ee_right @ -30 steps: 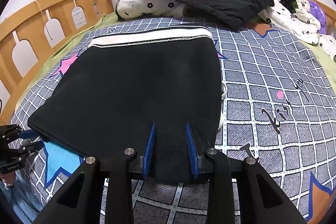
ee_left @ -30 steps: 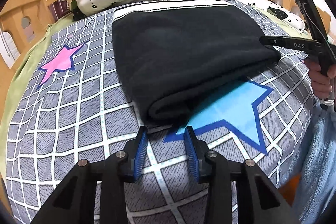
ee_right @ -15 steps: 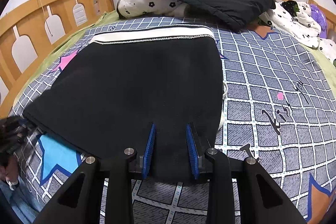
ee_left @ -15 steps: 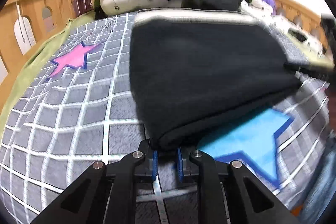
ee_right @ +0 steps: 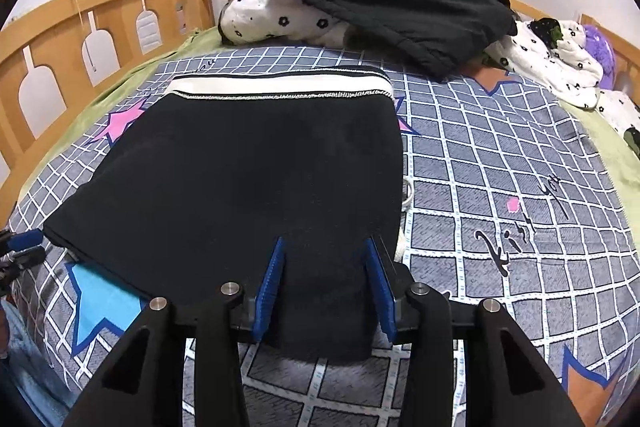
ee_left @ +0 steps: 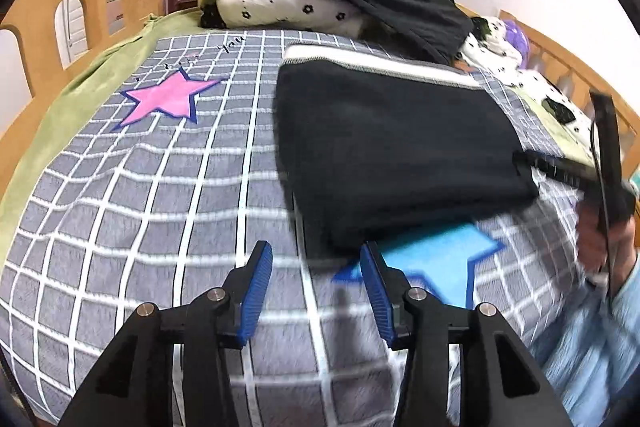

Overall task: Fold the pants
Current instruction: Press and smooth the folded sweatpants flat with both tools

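Left wrist view first: the left gripper (ee_left: 316, 291) hangs just short of the folded pants (ee_left: 392, 155), at their near left corner. Its blue pads are parting with nothing between them, only the grid-pattern blanket (ee_left: 160, 211) beneath; the corner lies free just beyond the tips, so I judge this a release after laying the fold down.

Right wrist view: the right gripper (ee_right: 326, 287) sits over the near right corner of the pants (ee_right: 248, 179), with a tongue of black cloth running between its blue pads. The jaws are widening, and whether the pads press the cloth at all I cannot tell; it reads as a let-go.

The pants lie flat as a compact dark slab in the middle of the blanket, doubled edge nearest, so both corners are within easy reach. Their white waistband (ee_right: 280, 87) forms the far edge, squared to the fold. Just under the near left corner of the pants shows a light blue star (ee_left: 432, 259); off their far left corner, a pink star (ee_left: 168, 99). Beyond the waistband, a black jacket (ee_right: 400, 3) is draped over spotted bedding (ee_right: 280, 23), well clear of the pants.
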The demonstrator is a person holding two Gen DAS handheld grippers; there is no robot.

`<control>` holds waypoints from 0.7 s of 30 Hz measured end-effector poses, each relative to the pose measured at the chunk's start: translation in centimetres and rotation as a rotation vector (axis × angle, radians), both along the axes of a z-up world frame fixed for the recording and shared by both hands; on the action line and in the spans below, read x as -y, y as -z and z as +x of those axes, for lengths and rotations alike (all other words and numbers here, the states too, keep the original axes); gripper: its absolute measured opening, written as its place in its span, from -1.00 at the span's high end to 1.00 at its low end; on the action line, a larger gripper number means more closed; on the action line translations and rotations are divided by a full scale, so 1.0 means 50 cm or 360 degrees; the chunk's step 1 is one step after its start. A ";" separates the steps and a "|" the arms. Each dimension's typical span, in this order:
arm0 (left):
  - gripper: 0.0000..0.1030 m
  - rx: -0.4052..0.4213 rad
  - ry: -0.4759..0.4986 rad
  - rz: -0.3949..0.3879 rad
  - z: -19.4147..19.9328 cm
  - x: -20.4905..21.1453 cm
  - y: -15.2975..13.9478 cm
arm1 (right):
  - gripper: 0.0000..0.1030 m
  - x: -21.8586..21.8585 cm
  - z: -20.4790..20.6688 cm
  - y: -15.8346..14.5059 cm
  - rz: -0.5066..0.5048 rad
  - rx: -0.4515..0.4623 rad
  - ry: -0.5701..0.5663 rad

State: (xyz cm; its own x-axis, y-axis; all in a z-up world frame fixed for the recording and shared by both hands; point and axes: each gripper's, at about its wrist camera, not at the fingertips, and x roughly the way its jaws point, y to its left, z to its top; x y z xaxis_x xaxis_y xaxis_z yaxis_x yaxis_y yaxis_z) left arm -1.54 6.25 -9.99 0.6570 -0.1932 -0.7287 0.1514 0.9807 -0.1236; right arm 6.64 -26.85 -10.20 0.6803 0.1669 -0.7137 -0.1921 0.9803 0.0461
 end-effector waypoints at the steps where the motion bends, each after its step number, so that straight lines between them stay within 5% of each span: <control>1: 0.15 0.0010 -0.0005 0.0013 0.012 0.006 -0.004 | 0.19 -0.002 0.005 0.004 0.0005 -0.0008 0.0003; 12: 0.06 -0.0025 0.0059 0.0228 0.127 0.103 0.017 | 0.19 -0.006 0.008 0.022 -0.0014 -0.0018 0.0014; 21: 0.00 -0.0071 0.0048 0.0145 0.156 0.088 -0.002 | 0.18 -0.002 0.022 0.004 0.0014 0.0003 0.0012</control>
State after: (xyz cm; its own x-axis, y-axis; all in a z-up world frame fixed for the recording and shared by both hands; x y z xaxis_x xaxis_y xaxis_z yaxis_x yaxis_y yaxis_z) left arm 6.25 1.83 -9.87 0.6183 -0.1443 -0.7726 0.1776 0.9832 -0.0415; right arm 7.73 -26.73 -10.42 0.6827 0.1680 -0.7111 -0.1850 0.9812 0.0542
